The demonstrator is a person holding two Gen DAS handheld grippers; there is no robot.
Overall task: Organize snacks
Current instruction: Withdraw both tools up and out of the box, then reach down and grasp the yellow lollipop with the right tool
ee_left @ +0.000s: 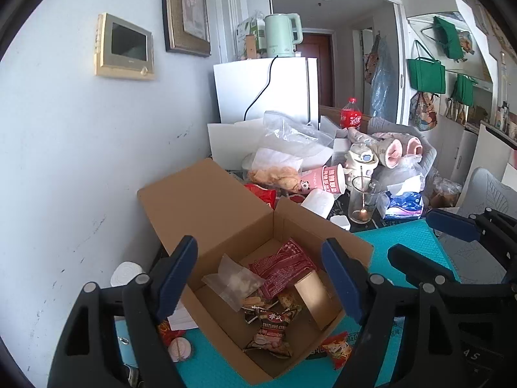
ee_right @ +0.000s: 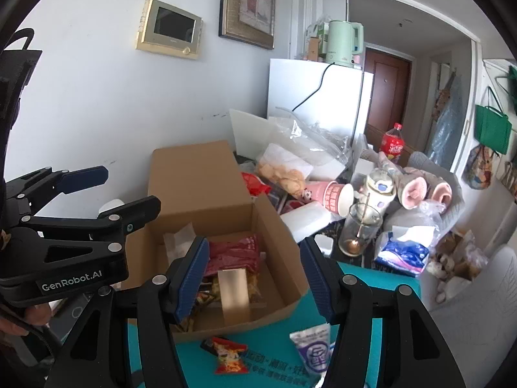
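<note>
An open cardboard box (ee_left: 223, 216) stands on a teal mat (ee_left: 400, 242) by the wall. Inside lie a red packet (ee_left: 284, 268), a clear bag (ee_left: 232, 281) and a dark snack packet (ee_left: 274, 326). My left gripper (ee_left: 260, 278) hovers above the box, open, with nothing between its pads. My right gripper (ee_right: 257, 279) hangs open and empty over the box's (ee_right: 278, 236) near side. Each gripper shows in the other's view: the right gripper (ee_left: 433, 242) beside the box, the left gripper (ee_right: 113, 194) at the left. A red-orange packet (ee_right: 227, 355) and a white-purple packet (ee_right: 311, 349) lie on the mat in front.
Behind the box the table is crowded: a glass with a spoon (ee_right: 358, 229), a tipped pink cup (ee_right: 336, 197), a bag of chips (ee_right: 284, 171), a tissue pack (ee_right: 404, 252) and a cola bottle (ee_right: 392, 144). A white fridge (ee_right: 316, 97) carries a green kettle (ee_right: 342, 43).
</note>
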